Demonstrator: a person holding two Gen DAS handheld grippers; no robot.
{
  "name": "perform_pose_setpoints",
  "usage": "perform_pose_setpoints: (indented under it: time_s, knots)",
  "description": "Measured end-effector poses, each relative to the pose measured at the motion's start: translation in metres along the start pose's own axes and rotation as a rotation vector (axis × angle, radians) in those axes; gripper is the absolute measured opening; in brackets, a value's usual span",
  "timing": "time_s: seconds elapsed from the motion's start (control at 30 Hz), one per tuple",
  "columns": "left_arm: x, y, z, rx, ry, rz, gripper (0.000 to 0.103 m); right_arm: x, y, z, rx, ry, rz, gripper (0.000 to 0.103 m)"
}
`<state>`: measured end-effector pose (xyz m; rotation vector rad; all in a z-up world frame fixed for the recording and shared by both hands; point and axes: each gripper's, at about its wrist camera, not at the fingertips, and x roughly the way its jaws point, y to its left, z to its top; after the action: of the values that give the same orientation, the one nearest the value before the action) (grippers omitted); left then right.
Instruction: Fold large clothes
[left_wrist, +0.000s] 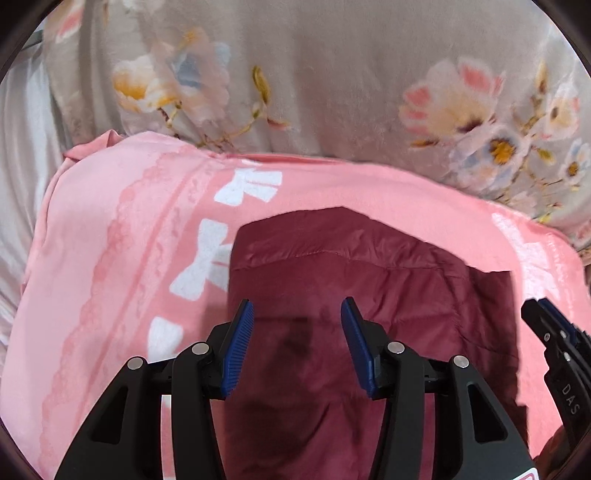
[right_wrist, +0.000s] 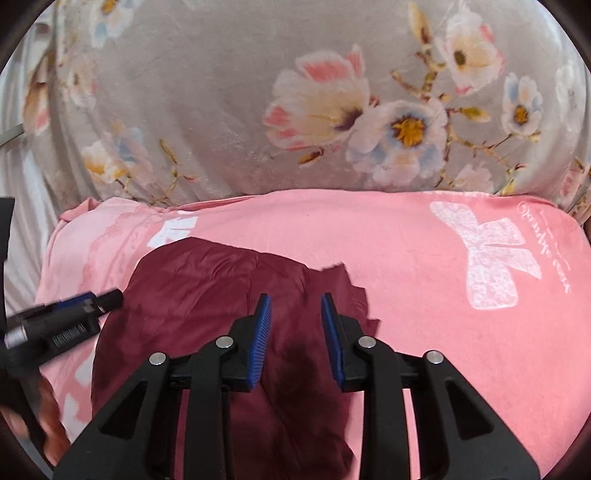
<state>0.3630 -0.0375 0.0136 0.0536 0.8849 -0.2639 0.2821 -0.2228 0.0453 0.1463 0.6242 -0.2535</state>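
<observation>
across the middle of a pink bow-printed blanket (left_wrist: 110, 258) lies the dark red garment (left_wrist: 369, 280), quilted and creased, its far edge short of the blanket's far edge. beyond that edge rises a grey floral cover (left_wrist: 314, 74). the left hand-held gripper (left_wrist: 297, 314) hovers over the garment with jaws spread, nothing between the pads. the right hand-held gripper (right_wrist: 295, 306) hangs over the garment's right part, jaws narrowly parted, also pinching nothing. no other thing lies between either gripper and the cloth.
</observation>
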Motion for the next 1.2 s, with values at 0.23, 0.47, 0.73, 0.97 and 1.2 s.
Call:
perform_pose_setpoints:
  time_s: [0.23,0.47,0.73,0.97,1.2]
  knots:
    - [0.058,-0.018,-0.018,0.050,0.022,0.064,0.057,0.071,-0.018,-0.045,0.058,0.104,-0.018,0.025]
    - [0.068,-0.025,-0.031,0.068,-0.068,0.094,0.062,0.079,-0.018,-0.066,0.042,0.046,-0.021,0.025]
    - [0.078,-0.030,-0.031,0.079,-0.096,0.090,0.062,0.082,-0.020,-0.066,0.064,0.055,-0.016,0.026]
    - [0.089,-0.036,-0.022,0.133,-0.106,0.065,0.062,0.085,-0.015,-0.066,0.095,0.049,-0.077,0.026]
    - [0.095,-0.038,-0.018,0.140,-0.105,0.056,0.063,0.089,-0.018,-0.066,0.116,0.046,-0.077,0.026]
